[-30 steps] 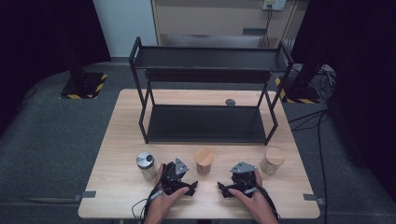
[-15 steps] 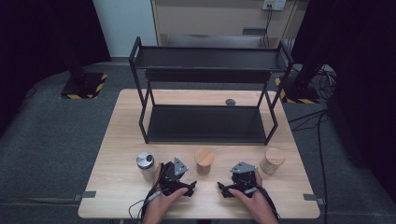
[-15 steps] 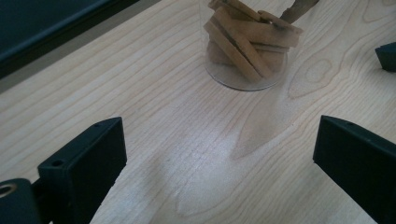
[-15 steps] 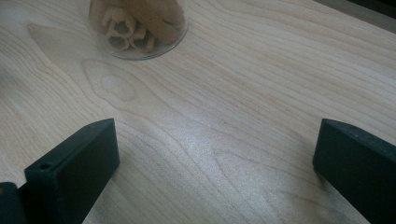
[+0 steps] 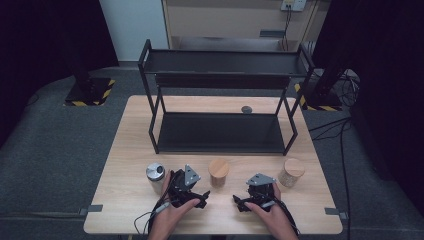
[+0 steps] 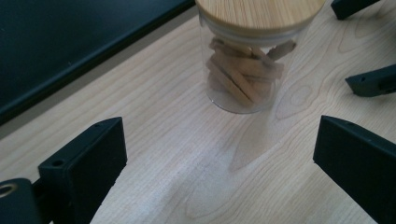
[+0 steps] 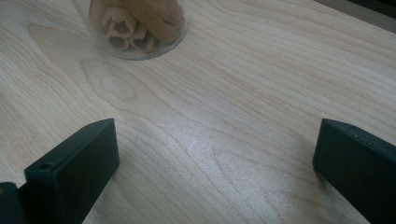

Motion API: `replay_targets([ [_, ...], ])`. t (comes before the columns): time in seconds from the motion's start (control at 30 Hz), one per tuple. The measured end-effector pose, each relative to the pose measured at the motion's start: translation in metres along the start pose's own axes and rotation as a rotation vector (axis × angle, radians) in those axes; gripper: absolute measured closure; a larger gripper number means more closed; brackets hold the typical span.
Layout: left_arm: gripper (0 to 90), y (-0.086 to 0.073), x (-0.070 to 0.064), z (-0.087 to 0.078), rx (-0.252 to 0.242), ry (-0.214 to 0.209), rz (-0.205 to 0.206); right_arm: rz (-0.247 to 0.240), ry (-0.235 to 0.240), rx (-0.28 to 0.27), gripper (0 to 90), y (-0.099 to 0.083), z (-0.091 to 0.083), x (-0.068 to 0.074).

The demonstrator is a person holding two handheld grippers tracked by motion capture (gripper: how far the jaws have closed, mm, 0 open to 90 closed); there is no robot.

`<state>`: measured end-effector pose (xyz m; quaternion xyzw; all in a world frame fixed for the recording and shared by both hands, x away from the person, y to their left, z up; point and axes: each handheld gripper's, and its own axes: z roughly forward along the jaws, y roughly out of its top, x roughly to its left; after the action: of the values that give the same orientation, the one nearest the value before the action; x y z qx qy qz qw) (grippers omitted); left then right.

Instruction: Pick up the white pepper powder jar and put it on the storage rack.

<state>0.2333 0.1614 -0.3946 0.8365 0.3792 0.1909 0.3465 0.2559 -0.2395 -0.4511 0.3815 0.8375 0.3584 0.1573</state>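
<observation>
Wooden table (image 5: 125, 150): both grippers gape near, probably, cinnamon jar (image 6: 246, 65).

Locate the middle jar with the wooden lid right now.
High view: the wooden-lidded jar stands on the table near its front, between left tool and right tool, just before the black rack.

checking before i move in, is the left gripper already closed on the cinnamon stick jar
No, in the left gripper view the left gripper has its jaws spread wide over bare table, with the cinnamon stick jar standing apart ahead of them.
</observation>
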Motion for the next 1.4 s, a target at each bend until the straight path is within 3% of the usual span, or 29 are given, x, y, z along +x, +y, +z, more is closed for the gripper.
replay_targets([
  [0.6,1.5,0.017,0.012,-0.024,-0.021,0.017,0.007,0.001,0.000,-0.001,0.4,0.000,0.000,0.000],
  [0.73,1.5,0.015,0.018,-0.031,-0.045,0.015,-0.017,0.000,-0.001,-0.001,0.4,0.000,0.000,0.000],
  [1.4,1.5,0.010,0.046,-0.058,-0.080,0.072,-0.058,0.000,-0.001,-0.001,0.4,0.000,0.000,0.000],
])
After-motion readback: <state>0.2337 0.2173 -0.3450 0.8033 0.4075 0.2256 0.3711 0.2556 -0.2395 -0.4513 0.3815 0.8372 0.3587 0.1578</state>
